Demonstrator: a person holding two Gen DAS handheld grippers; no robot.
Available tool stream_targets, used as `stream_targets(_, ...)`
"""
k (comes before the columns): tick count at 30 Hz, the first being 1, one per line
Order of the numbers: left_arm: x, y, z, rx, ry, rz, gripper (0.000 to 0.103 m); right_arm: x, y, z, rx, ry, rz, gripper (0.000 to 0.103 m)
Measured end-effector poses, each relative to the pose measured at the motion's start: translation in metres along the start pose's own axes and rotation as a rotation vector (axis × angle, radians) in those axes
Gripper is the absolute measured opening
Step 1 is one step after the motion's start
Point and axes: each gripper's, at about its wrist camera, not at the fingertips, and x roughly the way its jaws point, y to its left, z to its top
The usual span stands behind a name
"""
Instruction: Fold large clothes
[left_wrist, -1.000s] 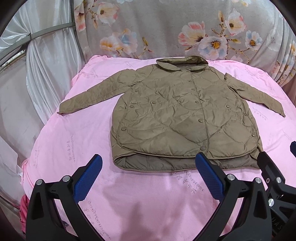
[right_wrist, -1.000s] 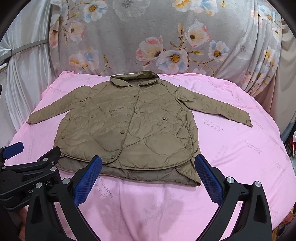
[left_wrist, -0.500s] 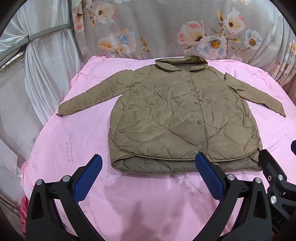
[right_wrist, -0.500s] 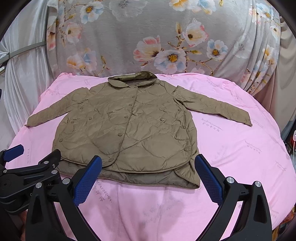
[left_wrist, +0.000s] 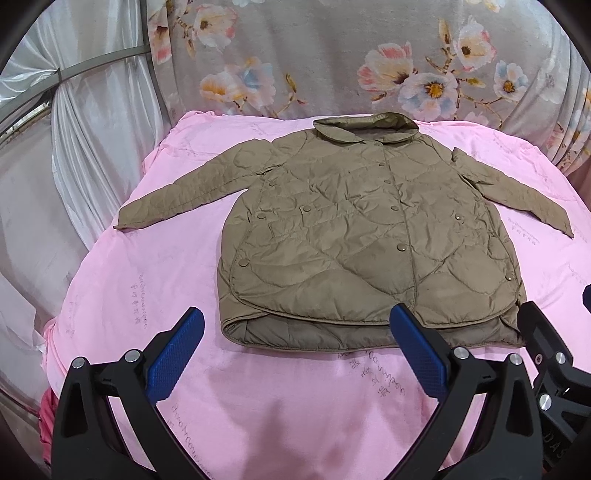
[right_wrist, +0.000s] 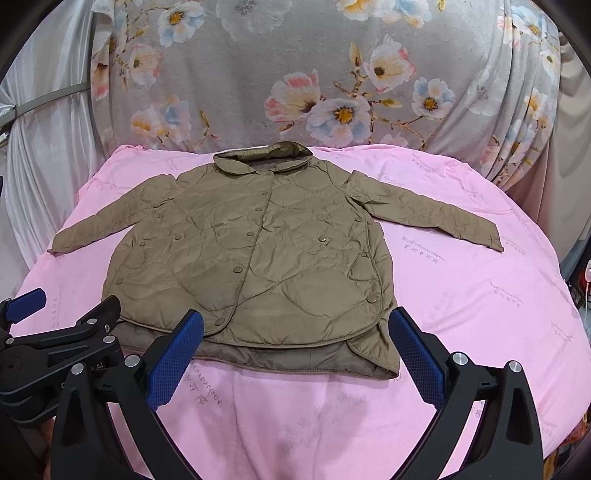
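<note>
Olive-brown quilted snap-button jacket (left_wrist: 354, 236) lies flat, sleeves spread, on the pink bedspread (left_wrist: 295, 398), collar far, hem towards us, and both the left tool (left_wrist: 295, 350) and right tool (right_wrist: 295, 352) hover wide and empty just short of that hem

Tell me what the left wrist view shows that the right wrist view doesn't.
Left wrist only: the right tongs' black frame at its right edge, and the white curtain close up. Right wrist only: the left tongs' frame with a blue pad, low left. Both: the olive quilted jacket spread flat, buttoned, sleeves out, on the pink sheet, with open, empty tongs before the hem.
</note>
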Motion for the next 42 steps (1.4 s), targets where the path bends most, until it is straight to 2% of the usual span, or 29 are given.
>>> stream_targets(15,-0.022,0.009,-0.009,-0.013,-0.025,-0.001,0.098,-0.027,0.006,-0.015,-0.012,-0.038,-0.022,0.098)
stream_targets(23,-0.018,0.009,-0.012,-0.019,-0.003,0.008,0.098,-0.023,0.007,-0.018,-0.015,-0.024,-0.002,0.098)
stream_targets(28,-0.004,0.006,-0.009,-0.013,0.026,-0.003,0.098,-0.007,-0.006,-0.017,0.011,0.003,0.02,0.098)
stream_targets(32,0.012,0.009,0.0,-0.032,0.043,-0.001,0.098,0.017,-0.032,-0.008,0.078,0.035,0.01,0.098)
stream_targets(37,0.033,0.012,0.019,-0.048,0.017,0.022,0.098,0.058,-0.091,0.013,0.191,0.061,-0.017,0.098)
stream_targets(42,0.065,0.02,0.037,-0.09,0.031,0.037,0.098,0.117,-0.185,0.042,0.39,0.067,-0.05,0.098)
